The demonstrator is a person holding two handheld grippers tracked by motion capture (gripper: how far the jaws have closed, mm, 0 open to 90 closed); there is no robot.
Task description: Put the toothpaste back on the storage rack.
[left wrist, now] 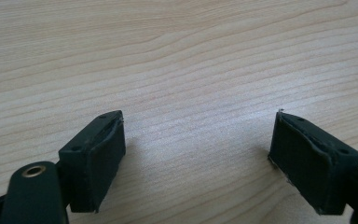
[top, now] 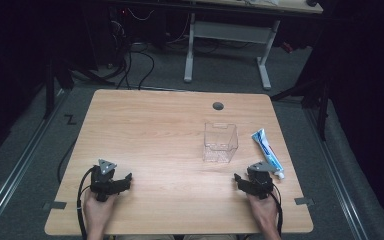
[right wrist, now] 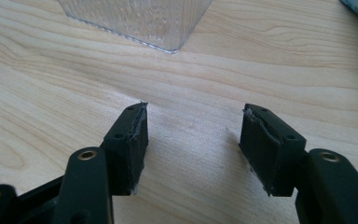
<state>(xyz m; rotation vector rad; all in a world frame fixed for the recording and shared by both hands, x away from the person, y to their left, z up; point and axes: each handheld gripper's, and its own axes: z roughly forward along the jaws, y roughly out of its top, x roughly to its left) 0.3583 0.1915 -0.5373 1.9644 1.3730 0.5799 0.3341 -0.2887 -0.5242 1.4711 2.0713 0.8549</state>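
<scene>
Jaws apart, right gripper [right wrist: 193, 147] near box [right wrist: 140, 21]

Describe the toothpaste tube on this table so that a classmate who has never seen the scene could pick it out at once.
Start at the light wooden table and go to its right edge. Past the clear plastic box, just beyond the right gripper, lies a blue and white toothpaste tube, flat on the wood. It is the one coloured, opaque item; the box beside it is see-through.

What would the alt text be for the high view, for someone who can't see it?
A person's hands rest a left gripper and right gripper, both open, on a wooden table. A clear plastic box stands ahead of the right one, beside a toothpaste tube.
</scene>
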